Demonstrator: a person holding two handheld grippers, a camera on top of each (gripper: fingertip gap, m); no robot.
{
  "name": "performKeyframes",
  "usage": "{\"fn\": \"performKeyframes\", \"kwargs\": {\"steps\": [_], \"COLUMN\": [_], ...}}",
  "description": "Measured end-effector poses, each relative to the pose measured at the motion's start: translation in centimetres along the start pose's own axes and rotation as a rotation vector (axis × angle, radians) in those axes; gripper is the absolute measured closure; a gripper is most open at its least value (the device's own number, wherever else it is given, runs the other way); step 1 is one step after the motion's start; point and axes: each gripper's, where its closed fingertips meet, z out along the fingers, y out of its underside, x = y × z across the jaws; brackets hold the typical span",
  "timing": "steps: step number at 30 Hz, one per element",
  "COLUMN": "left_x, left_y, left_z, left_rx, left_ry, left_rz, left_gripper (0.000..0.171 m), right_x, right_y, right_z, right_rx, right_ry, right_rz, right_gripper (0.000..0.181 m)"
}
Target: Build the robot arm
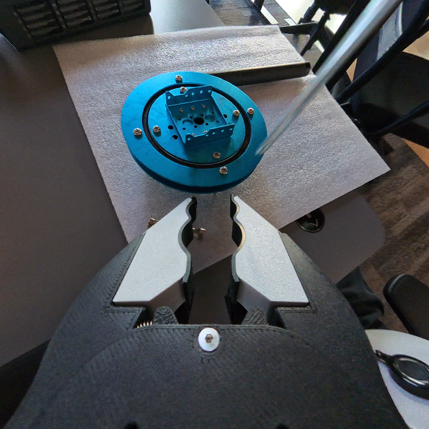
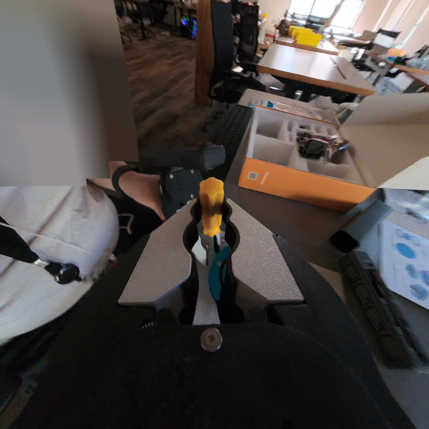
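A blue round plate with a blue bracket in its middle and several screws lies on a white foam sheet. My left gripper is open and empty, just short of the plate's near edge. Two loose screws lie on the foam by its left finger. My right gripper is shut on a yellow-handled screwdriver. The screwdriver's metal shaft slants down from the upper right, its tip over the plate's right rim. A sliver of the blue plate shows between the right fingers.
A black bit case stands at the back left, and a black bar lies behind the plate. An open orange box with grey foam sits on the table. A person's torso is at left. Chairs stand beyond the table's right edge. My hands' fingertips stand some 20 cm from each other.
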Motion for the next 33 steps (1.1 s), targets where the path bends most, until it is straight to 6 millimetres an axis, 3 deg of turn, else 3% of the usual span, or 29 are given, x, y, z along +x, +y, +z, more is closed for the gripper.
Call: {"fn": "performKeyframes", "kwargs": {"steps": [2,5,9,11,13,15,17,21,24,27,31,33], "left_x": [-0.1,-0.7,-2.6,-3.1,-3.4,-3.4,-3.6,-3.7,-3.6,-3.8,-4.1,-4.4], "left_y": [-0.3,-0.8,-1.3,-1.6,-1.8,-1.8,-1.3,-0.4,-0.4,-1.4,-2.9,-3.4], "left_z": [-0.9,-2.7,-4.1,-4.3,-4.6,-4.9,-5.3,-5.6,-4.9,-3.9,-2.5,-1.7], "left_rx": [0.008,0.028,0.049,0.054,0.063,0.067,0.061,0.054,0.039,0.023,0.006,0.001], "left_ry": [0.02,0.021,-0.036,-0.041,-0.037,-0.018,-0.006,0.043,0.104,0.186,0.341,0.391], "left_rz": [-0.006,0.028,0.068,0.069,0.065,0.056,0.05,0.024,-0.003,-0.052,-0.228,-0.321], "left_gripper": [0.144,0.145,0.149,0.148,0.148,0.148,0.148,0.147,0.148,0.147,0.144,0.141], "right_x": [-1.0,-2.7,-4.2,-3.7,-3.6,-3.4,-3.1,-2.9,-1.5,0.0,2.8,2.6], "right_y": [0.9,6.6,15.0,17.3,18.5,19.2,18.8,16.1,14.1,13.2,13.9,14.7], "right_z": [-1.9,-3.2,-2.8,-1.9,-0.5,0.0,0.0,0.7,0.9,0.7,0.0,0.4], "right_rx": [-0.16,-0.618,-1.099,-1.202,-1.211,-1.208,-1.166,-0.869,-0.631,-0.503,-0.465,-0.432], "right_ry": [0.132,0.236,0.188,0.183,0.171,0.159,0.158,0.189,0.299,0.361,0.406,0.324], "right_rz": [-0.177,-0.374,-0.478,-0.498,-0.474,-0.408,-0.345,-0.183,-0.114,-0.045,0.04,0.091], "right_gripper": [0.165,0.165,0.165,0.165,0.164,0.163,0.154,0.137,0.136,0.136,0.135,0.126]}}
